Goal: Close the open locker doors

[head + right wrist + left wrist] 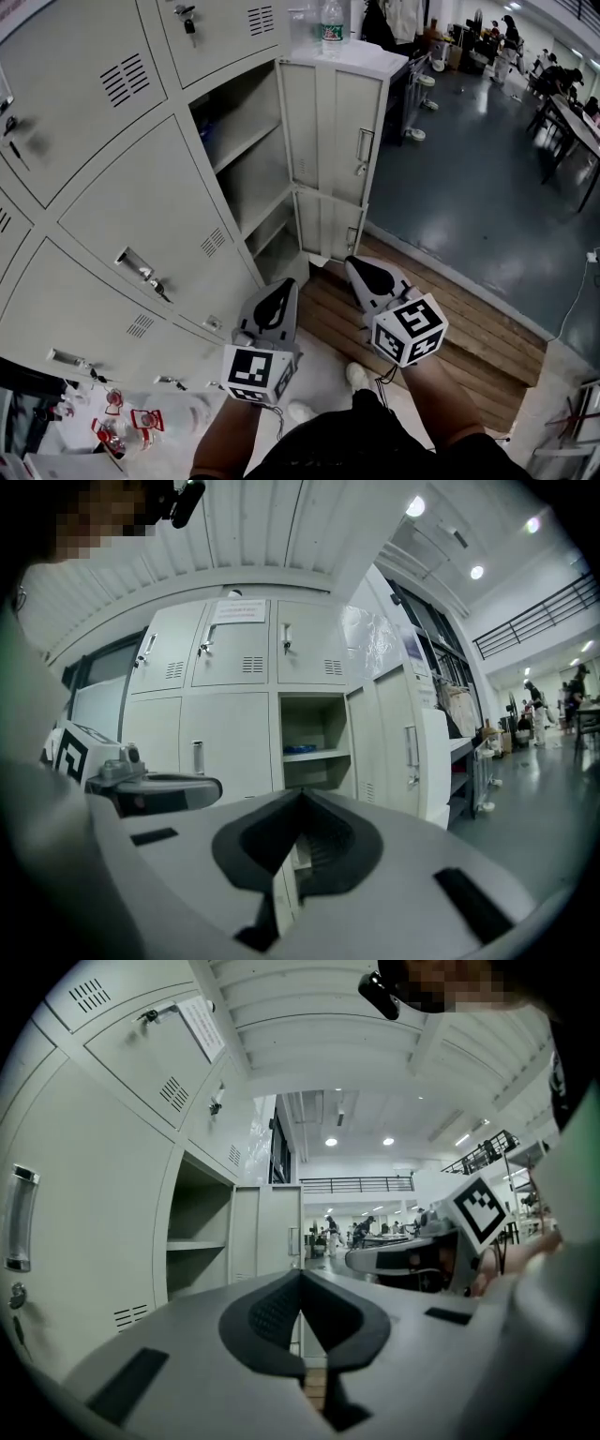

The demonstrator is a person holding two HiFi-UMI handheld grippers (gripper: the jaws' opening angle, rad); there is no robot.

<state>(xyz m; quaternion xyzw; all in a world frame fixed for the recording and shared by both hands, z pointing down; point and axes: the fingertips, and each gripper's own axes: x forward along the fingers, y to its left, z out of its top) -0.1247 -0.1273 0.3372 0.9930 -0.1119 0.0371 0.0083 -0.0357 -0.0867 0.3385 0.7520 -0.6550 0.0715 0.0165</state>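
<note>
Nothing closed yet: upper door (333, 131) and lower door (328, 223) are both standing wide open at the right end of the lockers (141, 206). Left gripper (278, 295) and right gripper (367, 274) are hanging clenched, empty, short of them.

Two grey locker doors (328, 131), open

L claw (279, 292), R claw (359, 267): grey shells, black pads (272, 1312), B/W marker cubes (255, 372); dark top (375, 441), white shoes (358, 376).
</note>
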